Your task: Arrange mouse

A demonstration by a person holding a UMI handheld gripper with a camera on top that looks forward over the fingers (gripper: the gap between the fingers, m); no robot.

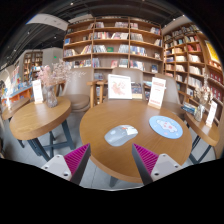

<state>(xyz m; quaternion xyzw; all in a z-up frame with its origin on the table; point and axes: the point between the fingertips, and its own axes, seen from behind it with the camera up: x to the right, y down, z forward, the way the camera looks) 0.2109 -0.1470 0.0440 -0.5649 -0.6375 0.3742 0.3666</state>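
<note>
A pale grey-white mouse [121,135] lies on the round wooden table [100,125], just ahead of my fingers and about midway between them. A round blue mouse pad [165,126] with a white pattern lies on the same table, to the right of the mouse and apart from it. My gripper [110,160] is open and empty, held above the near edge of the table. Its magenta pads [75,158] stand wide apart, and nothing is between them.
Two upright sign cards [120,86] [157,92] stand at the table's far side, with chairs [97,93] behind. A second round table [35,117] at the left bears a vase of flowers [52,85]. Bookshelves [115,40] line the back wall.
</note>
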